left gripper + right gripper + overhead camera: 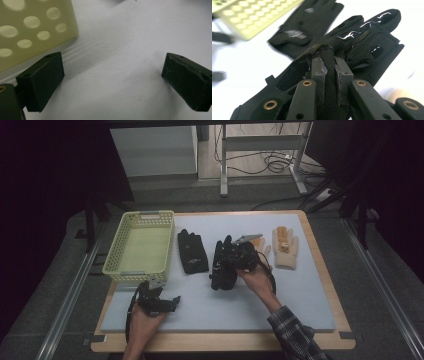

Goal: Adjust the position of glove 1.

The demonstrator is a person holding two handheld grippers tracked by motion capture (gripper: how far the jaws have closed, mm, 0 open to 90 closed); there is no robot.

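Now the black glove [352, 47] sits pinched between the right gripper's [329, 72] fingers

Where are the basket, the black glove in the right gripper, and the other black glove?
basket [120, 268], high view, near rim.
pinched black glove [372, 37], right gripper view, back of its fingers.
flat black glove [192, 252], high view, palm area.
right gripper [329, 71], right gripper view, between fingertips.
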